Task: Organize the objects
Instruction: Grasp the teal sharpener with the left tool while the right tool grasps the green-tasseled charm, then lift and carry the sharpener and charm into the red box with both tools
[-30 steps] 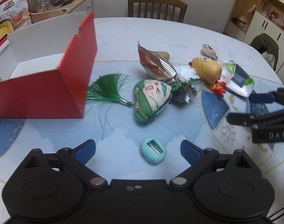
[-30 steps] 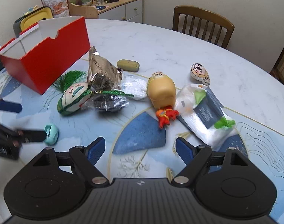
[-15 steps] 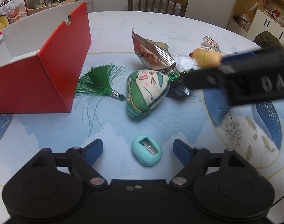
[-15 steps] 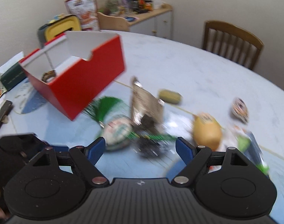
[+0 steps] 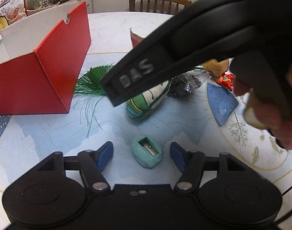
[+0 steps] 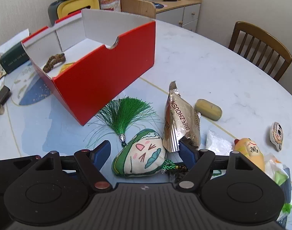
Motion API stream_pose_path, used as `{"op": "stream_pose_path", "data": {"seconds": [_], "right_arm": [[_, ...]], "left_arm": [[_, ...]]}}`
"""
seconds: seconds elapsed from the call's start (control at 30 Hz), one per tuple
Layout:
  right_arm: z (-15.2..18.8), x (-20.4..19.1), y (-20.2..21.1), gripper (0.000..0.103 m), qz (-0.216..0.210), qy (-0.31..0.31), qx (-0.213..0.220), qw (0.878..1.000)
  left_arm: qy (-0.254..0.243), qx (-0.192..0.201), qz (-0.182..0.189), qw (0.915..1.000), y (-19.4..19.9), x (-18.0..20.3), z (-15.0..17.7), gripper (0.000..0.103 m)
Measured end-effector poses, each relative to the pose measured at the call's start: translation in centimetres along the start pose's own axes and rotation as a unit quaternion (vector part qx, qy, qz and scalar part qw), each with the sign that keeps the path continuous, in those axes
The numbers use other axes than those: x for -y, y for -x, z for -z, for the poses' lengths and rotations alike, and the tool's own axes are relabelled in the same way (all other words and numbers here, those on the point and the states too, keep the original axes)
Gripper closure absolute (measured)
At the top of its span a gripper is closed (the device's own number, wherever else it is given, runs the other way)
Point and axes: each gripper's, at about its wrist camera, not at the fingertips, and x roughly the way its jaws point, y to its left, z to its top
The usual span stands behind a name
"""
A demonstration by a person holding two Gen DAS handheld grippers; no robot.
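A teal pencil sharpener (image 5: 147,153) lies on the table between the blue pads of my open left gripper (image 5: 141,152), with nothing gripped. A green-and-white plush face (image 6: 140,157) with a green tassel (image 6: 126,111) lies between the fingers of my open right gripper (image 6: 144,151), which is low over it. The right pad sits against a foil snack packet (image 6: 180,122). An open red box (image 6: 107,72) stands behind the tassel and holds a brown braided band (image 6: 53,61). The black side of the right gripper (image 5: 165,57) crosses the left wrist view and hides most of the pile.
An olive soap bar (image 6: 208,109), a yellow figurine (image 6: 249,153), a small round face toy (image 6: 276,134) and a clear bag (image 6: 217,143) lie to the right. A wooden chair (image 6: 261,44) stands beyond the table. A person's hand (image 5: 270,115) holds the right gripper.
The right gripper has swung left from the yellow figurine and come down around the green plush, crossing the left wrist view. The left gripper has edged closer around the sharpener.
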Motion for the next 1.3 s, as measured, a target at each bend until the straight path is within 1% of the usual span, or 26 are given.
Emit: {"op": "stream_pose_path", "data": {"seconds": [0.07,0.17,0.2,0.27,0.33,0.5,0.63,0.67,0.77,0.87,0.93,0.97,1.03,1.07,1.17,1.23,1.3], "right_arm": [[0.1,-0.3,-0.5,0.027,0.004,0.006,-0.006,1.0],[0.4,-0.6,-1.2,0.036,0.012,0.017,-0.019,1.0],[0.5,-0.6,-1.3,0.039,0.01,0.017,-0.021,1.0],[0.6,-0.6,-1.2,0.043,0.005,0.013,-0.021,1.0],[0.5,-0.8,-1.1,0.047,0.007,0.015,-0.02,1.0],[0.4,-0.9,-0.5,0.06,0.007,0.006,-0.014,1.0],[0.2,-0.8,0.5,0.067,-0.002,-0.006,-0.004,1.0],[0.2,-0.8,0.8,0.07,-0.005,-0.009,-0.001,1.0],[0.2,-0.7,1.9,0.071,-0.018,-0.023,0.009,1.0],[0.1,-0.7,3.4,0.072,-0.032,-0.035,0.02,0.999],[-0.2,-0.9,4.4,0.073,-0.038,-0.035,0.026,0.998],[-0.3,-1.0,4.8,0.075,-0.041,-0.034,0.027,0.998],[-0.6,-1.4,5.8,0.087,-0.043,-0.028,0.028,0.998],[-0.8,-1.6,6.2,0.099,-0.044,-0.026,0.029,0.998],[-1.1,-1.9,6.7,0.099,-0.041,-0.007,0.033,0.999],[-0.9,-1.9,6.0,0.099,-0.044,0.008,0.02,0.999],[-0.5,-1.5,5.2,0.098,-0.055,0.001,0.006,0.998]], "left_arm": [[-0.004,0.003,0.0,1.0,0.1,0.1,0.1,0.047],[-0.01,0.009,0.001,0.9999,0.3,0.2,0.4,0.054],[-0.013,0.011,0.002,0.9999,0.3,0.2,0.5,0.059],[-0.014,0.013,0.005,0.9998,0.4,0.2,0.6,0.062],[-0.012,0.015,0.01,0.9998,0.5,0.1,0.6,0.069],[-0.007,0.01,0.017,0.9998,0.6,-0.2,0.4,0.069],[0.007,0.007,0.021,0.9997,0.9,-0.8,0.1,0.07],[0.009,0.007,0.021,0.9997,1.1,-0.9,0.1,0.07],[0.022,0.009,0.026,0.9994,1.9,-1.6,0.0,0.07],[0.034,0.005,0.031,0.9989,2.6,-2.0,-1.3,0.07],[0.044,0.006,0.029,0.9986,3.7,-3.2,-1.5,0.07],[0.047,0.007,0.027,0.9985,4.1,-3.3,-1.7,0.07],[0.054,0.012,0.021,0.9983,5.3,-4.1,-2.1,0.07],[0.057,0.015,0.019,0.9981,6.1,-4.5,-2.1,0.07],[0.067,0.024,0.01,0.9974,6.9,-5.9,-2.7,0.07],[0.074,0.032,0.002,0.9968,7.3,-6.7,-2.8,0.07],[0.081,0.035,-0.004,0.9961,7.6,-7.4,-2.8,0.07]]}}
